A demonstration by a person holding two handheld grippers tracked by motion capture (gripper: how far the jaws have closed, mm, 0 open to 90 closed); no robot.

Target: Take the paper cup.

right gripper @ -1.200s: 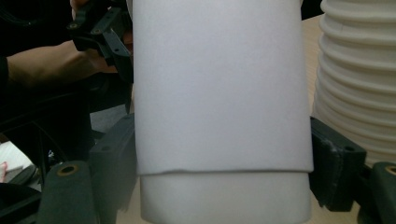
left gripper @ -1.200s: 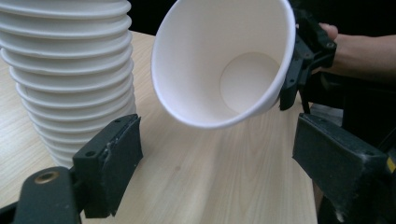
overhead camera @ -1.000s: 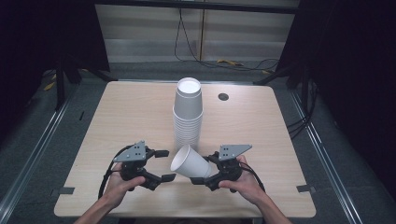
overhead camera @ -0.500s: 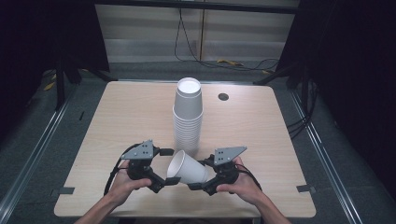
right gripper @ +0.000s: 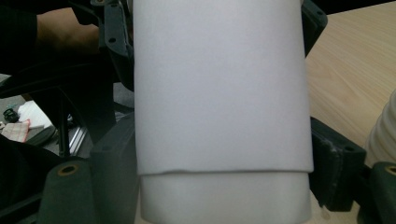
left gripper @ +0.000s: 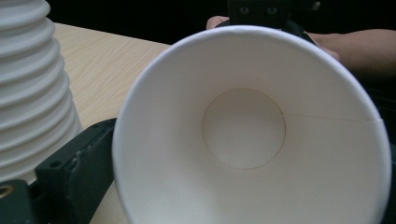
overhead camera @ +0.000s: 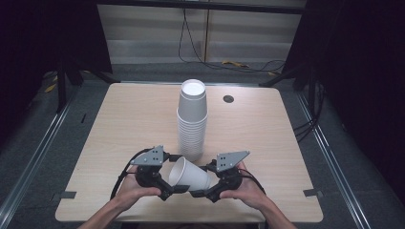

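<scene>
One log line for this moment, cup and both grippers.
paper cup: sideways, mouth left | right gripper: gripping cup | left gripper: jaws just opened, at rim | cup stack: upright behind

Cup (overhead camera: 190, 174): white paper, matt, smooth wall, faint seam line inside, rolled rim. Stack of cups (overhead camera: 192, 121): same white matt paper, rims ribbed down the side. Counter (overhead camera: 133, 119): pale wood-grain laminate, low sheen, smooth. Left gripper (overhead camera: 165, 183) and right gripper (overhead camera: 210, 183): black matt plastic bodies, slightly rough jaw faces, grey flat plates on top with a dull finish.

Showed a white paper cup (right gripper: 219, 93) clamped between the right gripper (right gripper: 224, 177) jaws. Lay crosswise above the wooden table (right gripper: 345, 70).
</scene>
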